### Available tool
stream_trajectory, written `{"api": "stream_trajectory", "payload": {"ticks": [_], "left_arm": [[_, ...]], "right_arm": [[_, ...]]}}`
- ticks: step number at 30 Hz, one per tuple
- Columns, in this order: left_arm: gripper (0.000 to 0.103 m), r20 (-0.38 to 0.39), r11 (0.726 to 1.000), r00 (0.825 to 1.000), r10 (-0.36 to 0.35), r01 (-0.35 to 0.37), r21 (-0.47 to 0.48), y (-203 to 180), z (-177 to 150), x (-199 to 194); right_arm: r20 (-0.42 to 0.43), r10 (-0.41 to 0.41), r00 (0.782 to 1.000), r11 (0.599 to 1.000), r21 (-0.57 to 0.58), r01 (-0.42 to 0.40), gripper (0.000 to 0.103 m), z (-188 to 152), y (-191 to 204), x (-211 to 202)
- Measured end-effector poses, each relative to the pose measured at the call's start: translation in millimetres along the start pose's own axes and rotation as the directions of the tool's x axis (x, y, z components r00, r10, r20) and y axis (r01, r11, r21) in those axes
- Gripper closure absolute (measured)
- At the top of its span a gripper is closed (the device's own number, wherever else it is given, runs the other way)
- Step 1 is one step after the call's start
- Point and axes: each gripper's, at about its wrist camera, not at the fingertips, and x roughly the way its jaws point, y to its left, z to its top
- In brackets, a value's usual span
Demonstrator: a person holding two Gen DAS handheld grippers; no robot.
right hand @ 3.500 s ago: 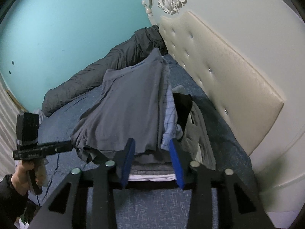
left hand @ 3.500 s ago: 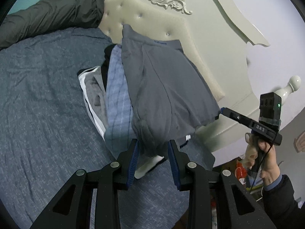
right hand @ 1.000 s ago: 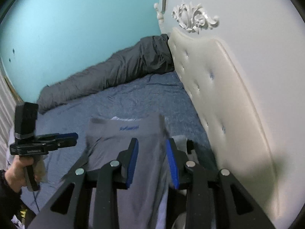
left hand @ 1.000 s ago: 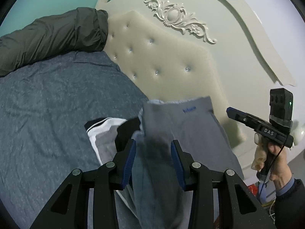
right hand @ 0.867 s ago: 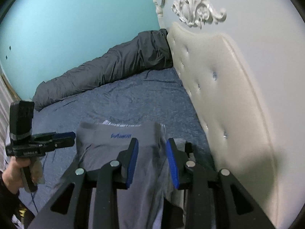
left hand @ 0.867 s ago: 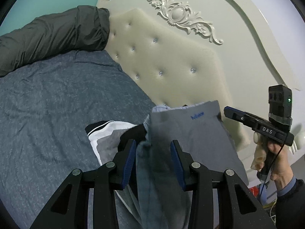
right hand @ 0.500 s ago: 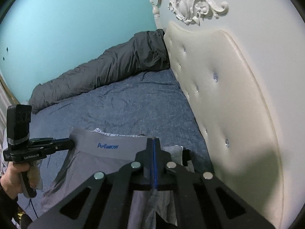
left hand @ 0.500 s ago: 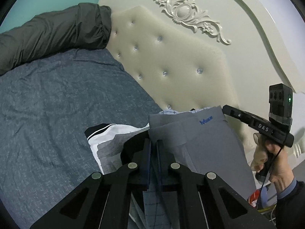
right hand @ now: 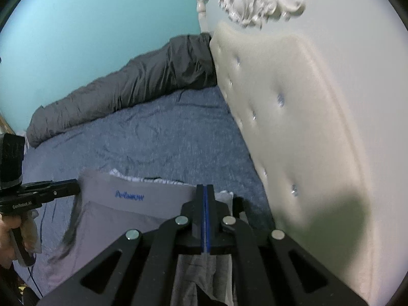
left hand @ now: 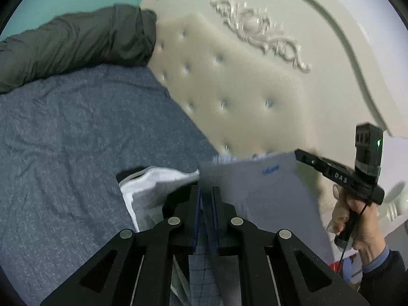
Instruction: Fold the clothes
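— Blue bed (left hand: 63, 132) below you: what changed?
— Both your jaws, open a second ago, now pinch the grey shorts (left hand: 267, 193) at their waistband corners, lifted over the clothes pile (left hand: 142, 191). Folding can start.

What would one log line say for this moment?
left tool: shut on grey shorts | right tool: shut on grey shorts | stage: waistband gripped
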Motion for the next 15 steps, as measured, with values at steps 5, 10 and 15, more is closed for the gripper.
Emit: {"api": "stream_trajectory", "payload": {"ticks": [5,10,15], "left_arm": [[0.094,-0.005,0.996,1.0,-0.027,0.027,0.082,-23,4,4],[0.094,-0.057,0.999,0.998,-0.006,0.009,0.053,-16,1,30],[0.094,-0.068,0.999,0.997,0.022,-0.019,0.04,-9,-1,38]], "right_arm": [[0.014,0.034,0.999,0.998,-0.045,-0.033,0.103,3,9,-11],[-0.054,-0.013,0.998,0.999,-0.048,0.01,0.103,-4,11,10],[-0.1,-0.028,0.995,1.0,-0.005,0.027,0.103,-10,2,24]]}}
